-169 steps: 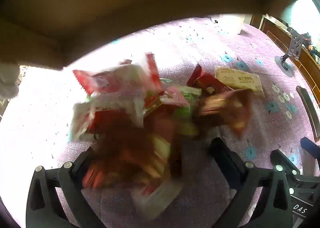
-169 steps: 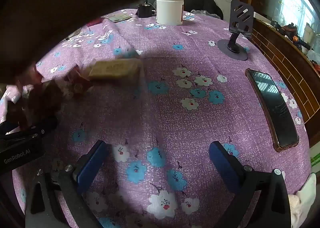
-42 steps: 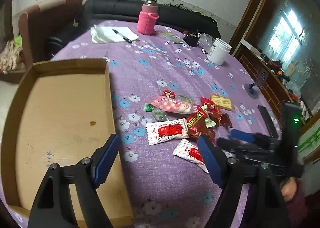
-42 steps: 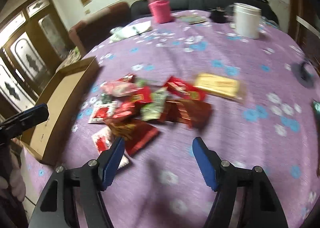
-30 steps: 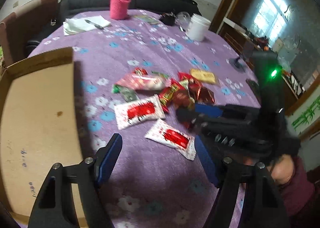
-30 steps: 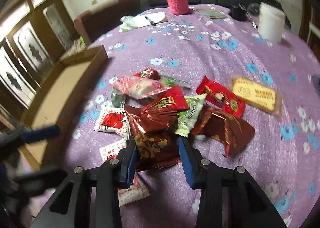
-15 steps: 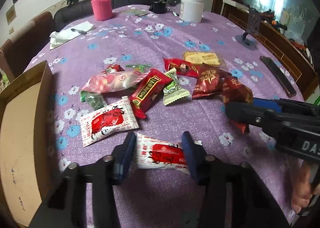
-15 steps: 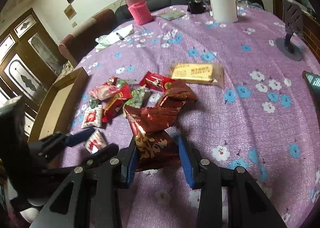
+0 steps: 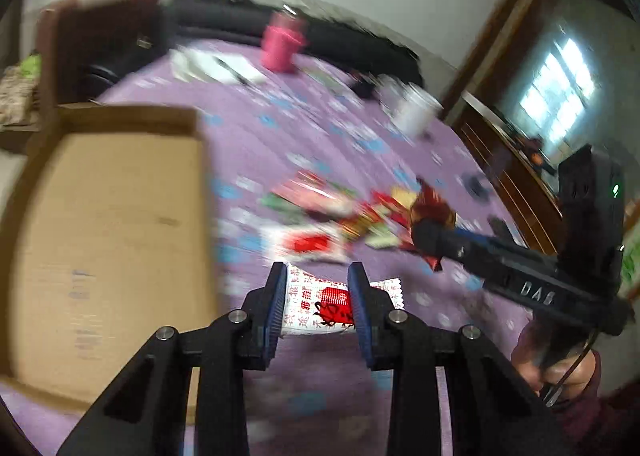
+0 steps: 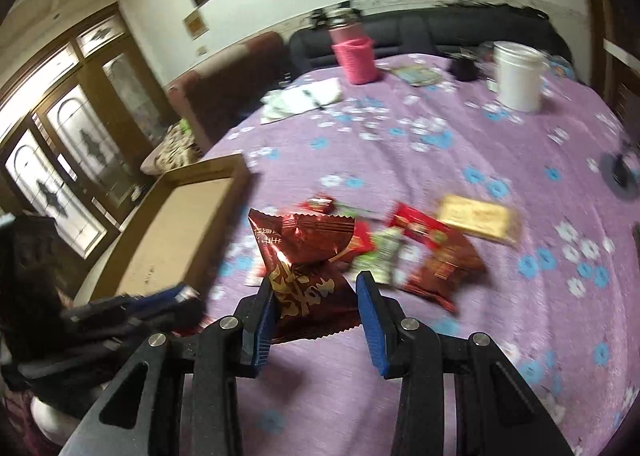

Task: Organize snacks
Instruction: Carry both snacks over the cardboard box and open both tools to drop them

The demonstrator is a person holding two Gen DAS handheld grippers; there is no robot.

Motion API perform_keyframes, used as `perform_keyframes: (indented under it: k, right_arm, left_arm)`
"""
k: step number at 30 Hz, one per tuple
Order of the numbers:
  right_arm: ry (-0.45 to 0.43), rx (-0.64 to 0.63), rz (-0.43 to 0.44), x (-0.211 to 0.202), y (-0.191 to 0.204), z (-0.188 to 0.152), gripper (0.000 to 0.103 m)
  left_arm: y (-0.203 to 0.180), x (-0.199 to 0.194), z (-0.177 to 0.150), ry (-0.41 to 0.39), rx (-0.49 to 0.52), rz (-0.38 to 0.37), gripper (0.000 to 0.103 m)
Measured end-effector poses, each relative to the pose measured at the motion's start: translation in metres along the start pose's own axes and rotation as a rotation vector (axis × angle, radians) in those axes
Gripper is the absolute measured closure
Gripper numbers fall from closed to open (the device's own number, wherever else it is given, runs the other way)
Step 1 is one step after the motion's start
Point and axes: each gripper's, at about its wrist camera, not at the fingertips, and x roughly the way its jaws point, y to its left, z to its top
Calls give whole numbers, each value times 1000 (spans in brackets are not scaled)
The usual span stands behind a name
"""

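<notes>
My left gripper is shut on a white snack packet with red print and holds it above the purple floral tablecloth. My right gripper is shut on a dark red foil snack bag, also lifted. That gripper and bag show at the right of the left wrist view. A pile of snack packets lies on the cloth beyond both grippers. An open shallow cardboard box sits to the left, seen also in the right wrist view.
A pink bottle, a white jar, papers with a pen and a black phone stand stand farther back on the table. A dark sofa and a chair lie beyond it.
My left gripper has closed on the white and red packet and lifted it, swinging left toward the box. My right gripper still holds the dark red bag and has moved left too.
</notes>
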Motion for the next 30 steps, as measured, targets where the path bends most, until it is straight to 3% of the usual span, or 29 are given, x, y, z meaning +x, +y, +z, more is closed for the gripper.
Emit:
perform_keyframes:
  k: [3, 7, 11, 15, 17, 20, 25, 30]
  right_arm:
    - [35, -71, 76, 24, 38, 12, 60]
    - [99, -159, 192, 67, 100, 30, 60]
    - [141, -276, 235, 107, 159, 26, 60]
    - [139, -386, 206, 131, 196, 4, 60]
    - [142, -415, 189, 140, 201, -8, 59]
    - [160, -427, 201, 149, 200, -17, 58]
    - [54, -475, 189, 133, 204, -20, 45]
    - [-39, -435, 183, 112, 194, -11, 43]
  left_arm:
    - [43, -32, 6, -59, -69, 140, 72]
    - [106, -56, 3, -78, -203, 296, 72]
    - [158, -66, -6, -79, -329, 397, 70]
    - [176, -75, -11, -70, -368, 403, 68]
    - [173, -84, -13, -80, -357, 398, 55]
    - [169, -105, -14, -134, -345, 409, 45]
    - [161, -136, -16, -221, -374, 426, 45]
    - [142, -161, -15, -283, -357, 457, 44]
